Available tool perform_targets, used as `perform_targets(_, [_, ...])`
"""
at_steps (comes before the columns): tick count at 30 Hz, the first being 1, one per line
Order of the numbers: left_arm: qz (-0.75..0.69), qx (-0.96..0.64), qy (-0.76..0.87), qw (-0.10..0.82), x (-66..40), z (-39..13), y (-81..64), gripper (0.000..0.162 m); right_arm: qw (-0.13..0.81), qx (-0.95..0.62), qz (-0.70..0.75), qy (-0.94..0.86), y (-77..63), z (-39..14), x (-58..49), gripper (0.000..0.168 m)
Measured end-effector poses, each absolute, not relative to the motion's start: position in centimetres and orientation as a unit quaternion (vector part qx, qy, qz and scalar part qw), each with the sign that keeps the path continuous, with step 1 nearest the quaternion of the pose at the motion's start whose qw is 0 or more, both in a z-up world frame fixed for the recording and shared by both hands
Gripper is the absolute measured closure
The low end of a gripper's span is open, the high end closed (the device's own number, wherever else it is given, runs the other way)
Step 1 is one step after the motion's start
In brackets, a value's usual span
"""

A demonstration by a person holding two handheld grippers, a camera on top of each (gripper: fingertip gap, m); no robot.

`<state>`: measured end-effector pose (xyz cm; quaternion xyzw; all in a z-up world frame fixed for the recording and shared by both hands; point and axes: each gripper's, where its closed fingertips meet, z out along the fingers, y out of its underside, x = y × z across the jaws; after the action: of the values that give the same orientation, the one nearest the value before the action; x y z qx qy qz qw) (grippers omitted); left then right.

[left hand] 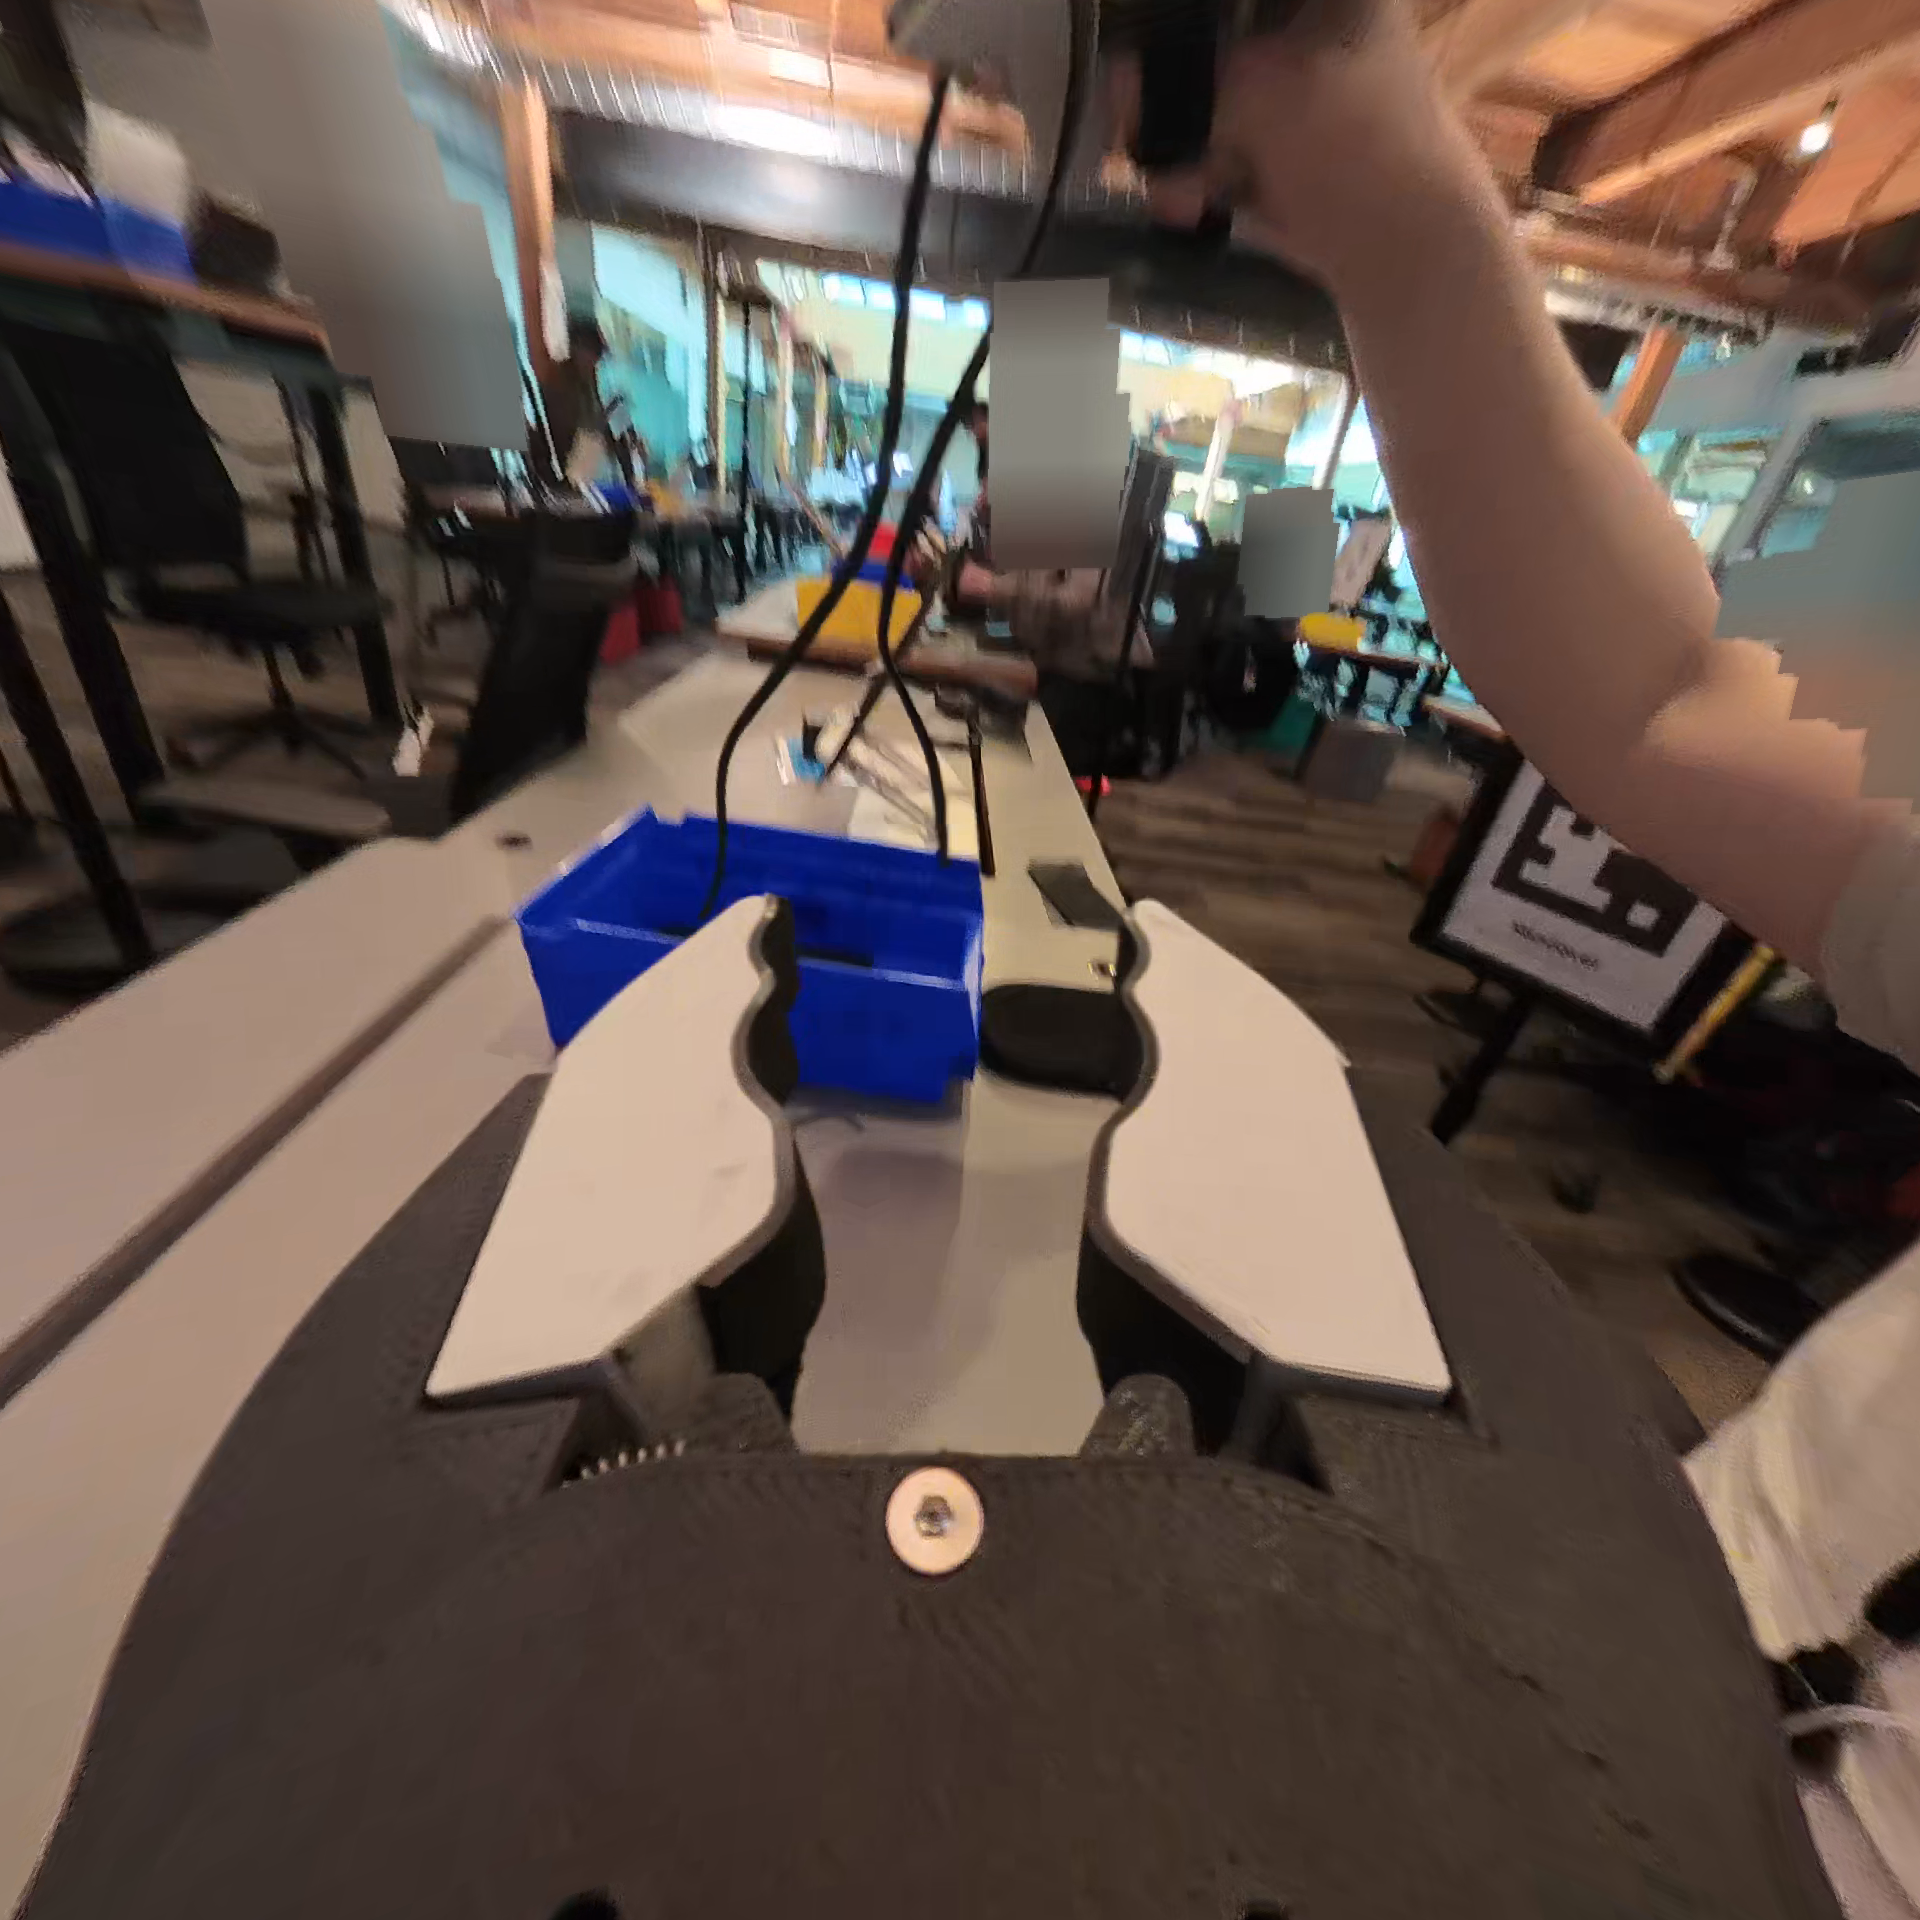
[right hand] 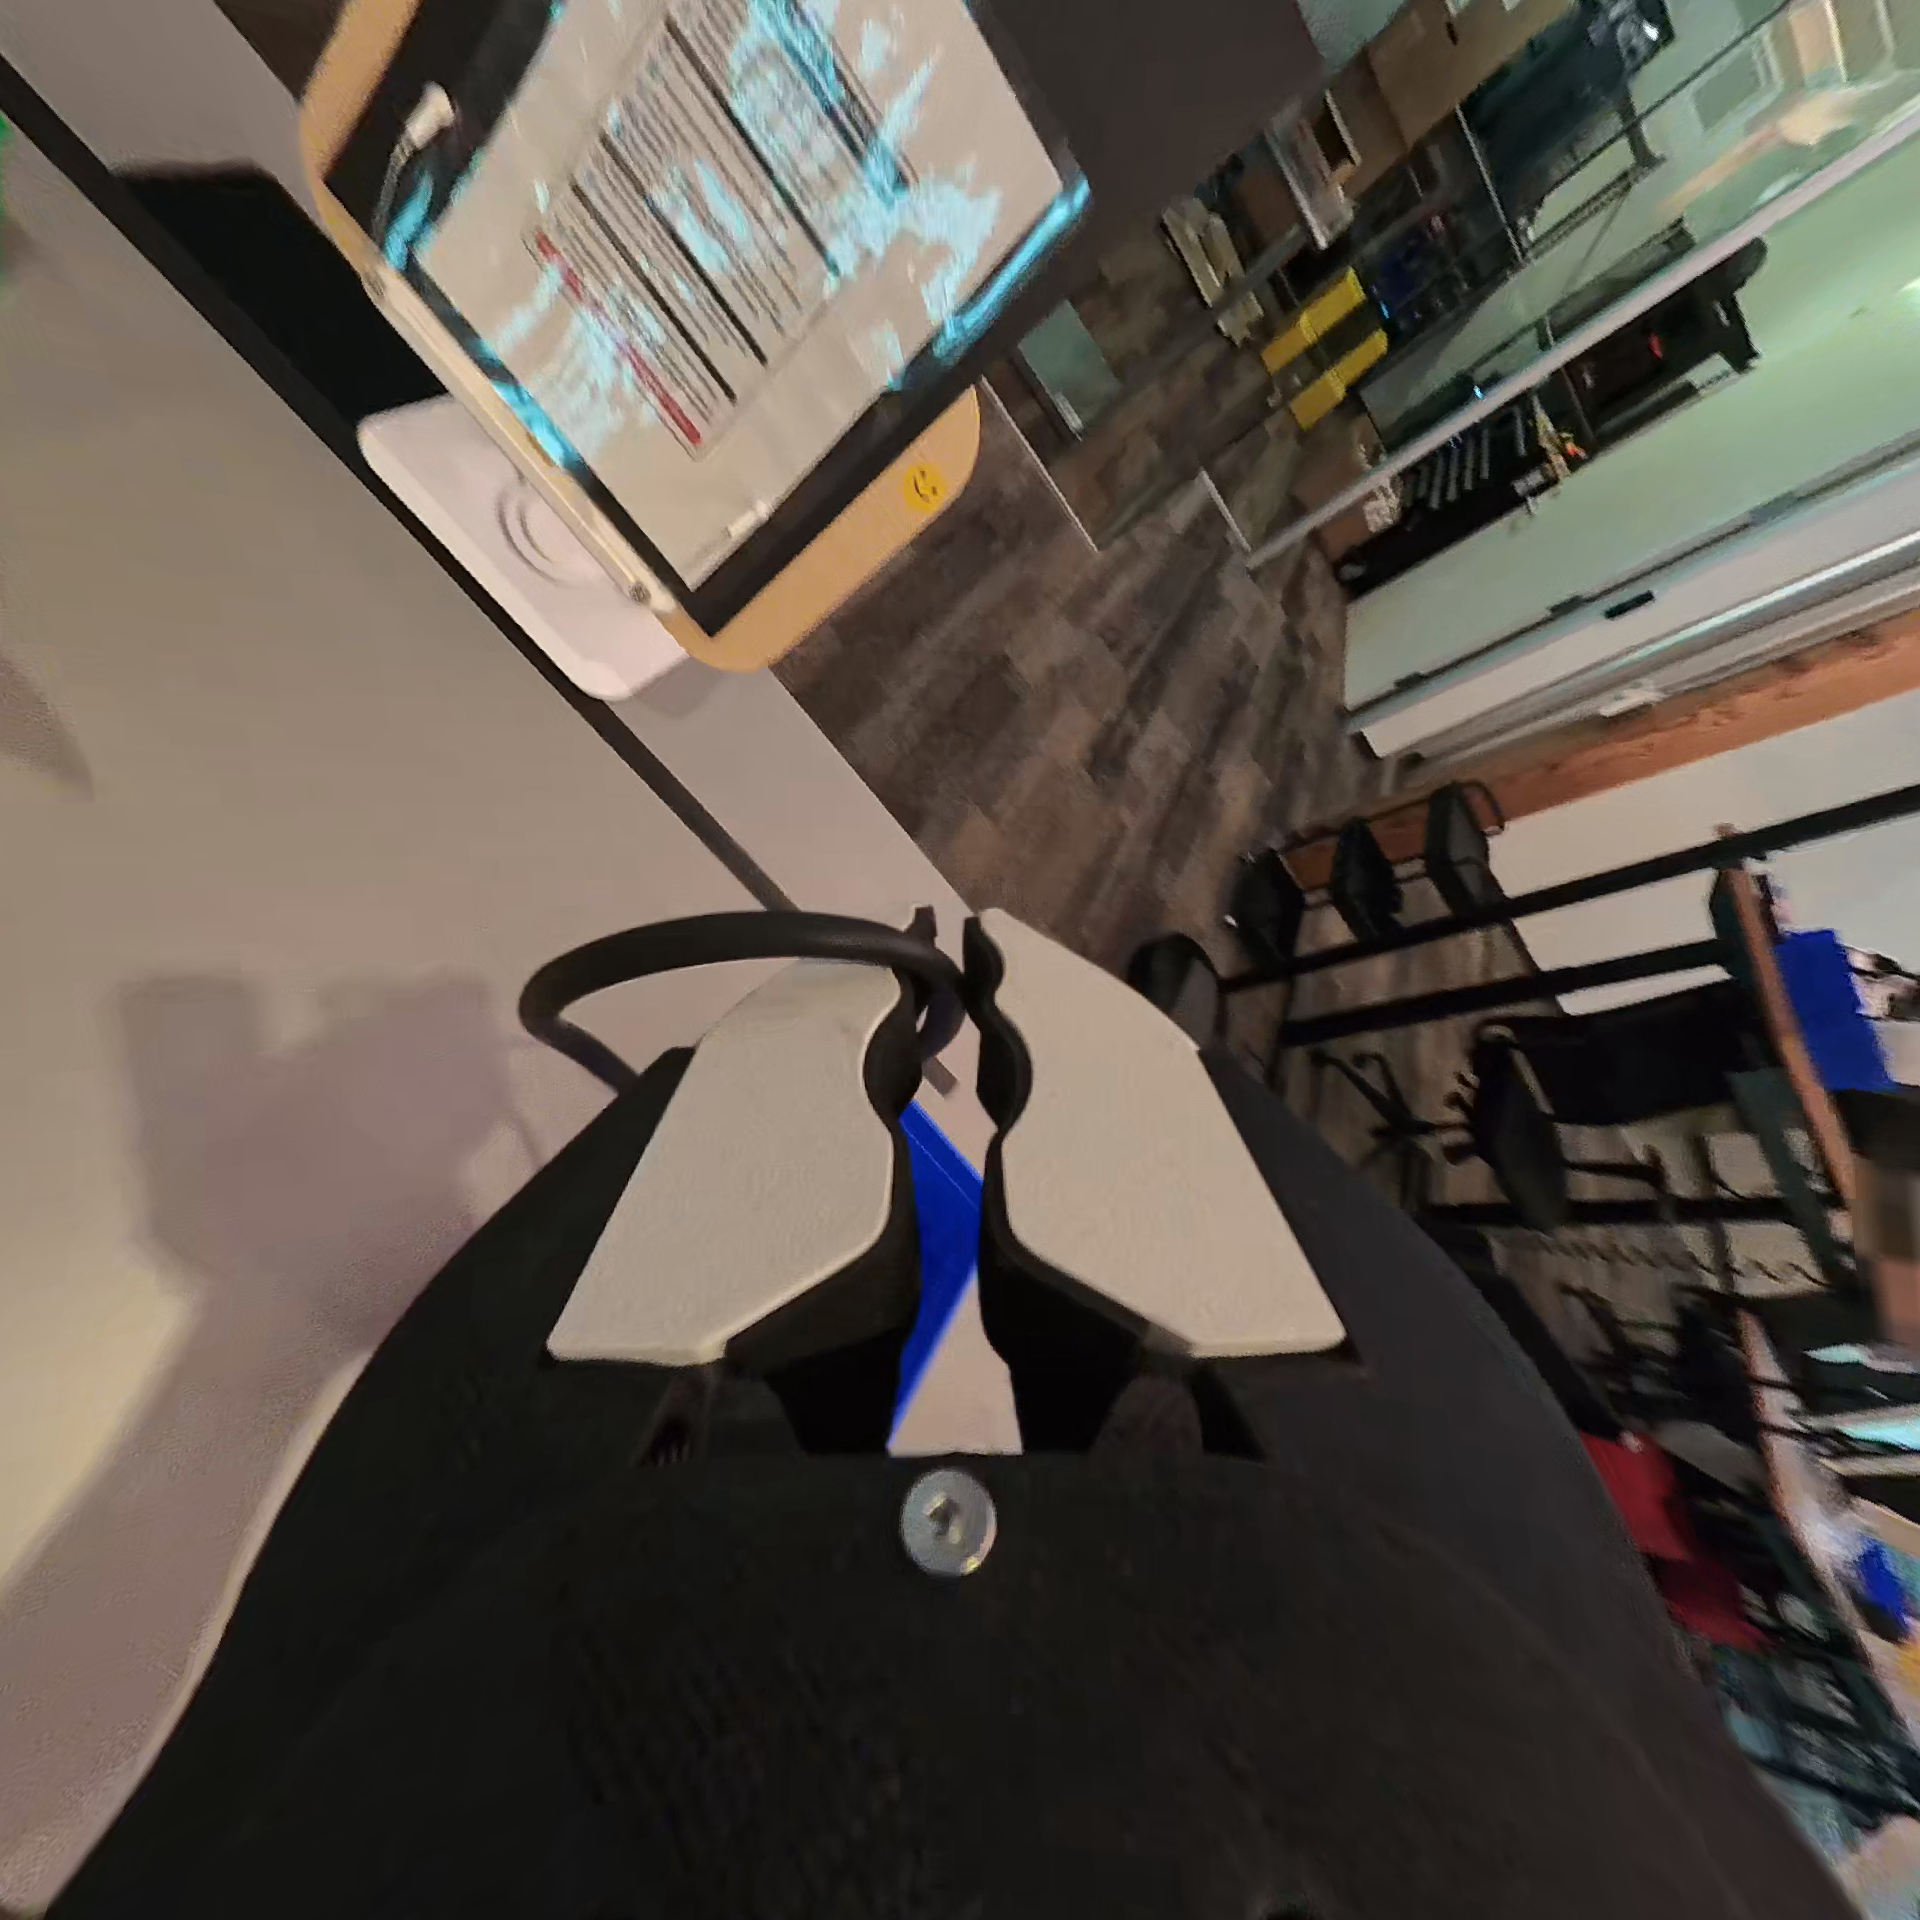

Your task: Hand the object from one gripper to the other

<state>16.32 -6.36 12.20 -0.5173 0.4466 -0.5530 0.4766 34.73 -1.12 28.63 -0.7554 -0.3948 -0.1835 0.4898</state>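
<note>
Left wrist view: left hand-held gripper (left hand: 951, 920) spread, empty, above counter (left hand: 260, 1039) before blue bin (left hand: 883, 997); black cable (left hand: 904, 343) dangles overhead. Right wrist view only: right hand-held gripper (right hand: 943, 935) pinches cable (right hand: 727, 928).

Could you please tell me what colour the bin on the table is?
The bin is bright blue, shown best in the left wrist view.

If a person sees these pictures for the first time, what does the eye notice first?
Probably the black cable, hanging from the raised right gripper, which is shut on it, down toward the bright blue bin on the white table. Below, the left gripper is open and empty.
</note>
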Motion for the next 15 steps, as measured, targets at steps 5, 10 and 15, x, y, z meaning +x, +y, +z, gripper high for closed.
perform_targets(5, [-0.488,-0.514,0.432,0.557,17.1,14.4,-7.2,0.084,0.452,-0.748,-0.267,-0.406,-3.6,29.8,35.6,0.162])
perform_targets(10, [-0.433,-0.508,0.454,0.59,22.6,16.5,-8.8,0.069,0.445,-0.747,-0.275,-0.41,-5.5,30.7,34.3,0.162])
perform_targets(15, [-0.433,-0.51,0.505,0.546,29.2,17.4,-10.7,0.055,0.457,-0.746,-0.232,-0.425,-7.7,31.6,31.4,0.162])
